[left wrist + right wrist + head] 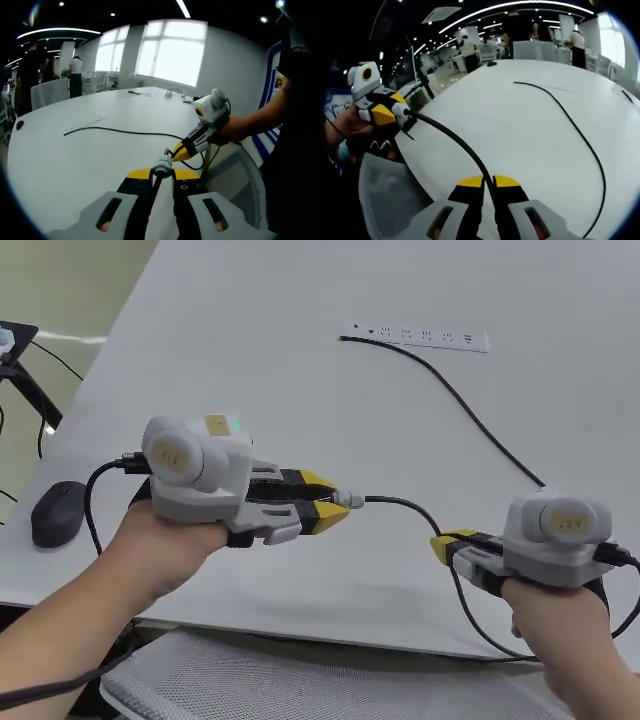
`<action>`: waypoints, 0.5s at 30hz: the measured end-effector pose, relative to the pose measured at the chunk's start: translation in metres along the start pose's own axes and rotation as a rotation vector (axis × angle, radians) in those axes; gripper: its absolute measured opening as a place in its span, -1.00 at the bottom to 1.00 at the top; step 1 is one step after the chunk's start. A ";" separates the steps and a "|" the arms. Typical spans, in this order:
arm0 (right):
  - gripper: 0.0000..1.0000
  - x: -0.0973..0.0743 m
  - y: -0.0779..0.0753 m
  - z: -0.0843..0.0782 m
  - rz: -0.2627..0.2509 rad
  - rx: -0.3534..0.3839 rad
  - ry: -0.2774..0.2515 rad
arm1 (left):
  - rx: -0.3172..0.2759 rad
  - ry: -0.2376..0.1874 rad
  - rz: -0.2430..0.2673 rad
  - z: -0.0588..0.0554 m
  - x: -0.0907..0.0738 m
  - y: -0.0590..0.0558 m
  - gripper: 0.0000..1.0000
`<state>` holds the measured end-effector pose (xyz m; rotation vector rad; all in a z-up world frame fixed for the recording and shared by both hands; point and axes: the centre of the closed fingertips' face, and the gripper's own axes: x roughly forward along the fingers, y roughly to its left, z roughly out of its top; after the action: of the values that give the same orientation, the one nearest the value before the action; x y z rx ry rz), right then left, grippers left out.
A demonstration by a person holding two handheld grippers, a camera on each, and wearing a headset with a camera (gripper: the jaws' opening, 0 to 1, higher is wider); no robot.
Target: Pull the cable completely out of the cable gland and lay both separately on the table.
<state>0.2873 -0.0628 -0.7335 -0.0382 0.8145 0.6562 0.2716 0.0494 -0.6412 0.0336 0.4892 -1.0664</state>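
Observation:
My left gripper (332, 506) is shut on a small grey cable gland (349, 500), held above the white table (300, 370). In the left gripper view the gland (162, 165) sits pinched between the yellow-tipped jaws. A black cable (405, 504) runs out of the gland to the right and arcs down into my right gripper (442, 545), which is shut on it. The right gripper view has this cable (455, 140) rising from its jaws (488, 181) toward the gland (400, 110) in the other gripper.
A white power strip (420, 337) lies at the far side of the table; its black cord (470, 410) curves toward the right gripper. A black mouse (57, 512) rests at the left edge. A mesh chair (300, 680) stands below the near edge.

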 end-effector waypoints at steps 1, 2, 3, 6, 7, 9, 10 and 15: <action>-0.97 0.000 0.000 0.000 -0.002 -0.019 0.001 | 0.002 0.000 0.000 0.000 0.000 0.000 -0.71; -0.97 -0.001 0.003 0.000 -0.002 -0.050 0.005 | 0.001 -0.001 -0.001 0.000 0.000 -0.001 -0.71; -0.97 -0.001 0.004 0.000 -0.002 -0.064 0.010 | -0.001 -0.003 -0.002 0.000 0.000 -0.001 -0.71; -0.90 -0.003 0.007 0.003 0.002 -0.107 0.007 | -0.001 0.000 -0.004 0.000 0.000 -0.001 -0.71; -0.87 -0.005 0.008 0.004 0.002 -0.121 0.010 | 0.000 0.001 -0.004 0.000 0.000 -0.002 -0.71; -0.82 -0.008 0.011 0.010 0.004 -0.170 0.005 | 0.000 0.002 -0.006 -0.001 0.000 -0.002 -0.71; -0.79 -0.009 0.013 0.013 0.009 -0.188 -0.002 | 0.000 0.002 -0.006 -0.001 0.000 -0.002 -0.71; -0.63 -0.016 0.036 0.036 0.066 -0.328 -0.039 | 0.001 0.007 -0.012 -0.002 0.000 -0.004 -0.71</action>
<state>0.2826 -0.0324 -0.6900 -0.2962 0.6656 0.8461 0.2677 0.0482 -0.6419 0.0357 0.4958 -1.0782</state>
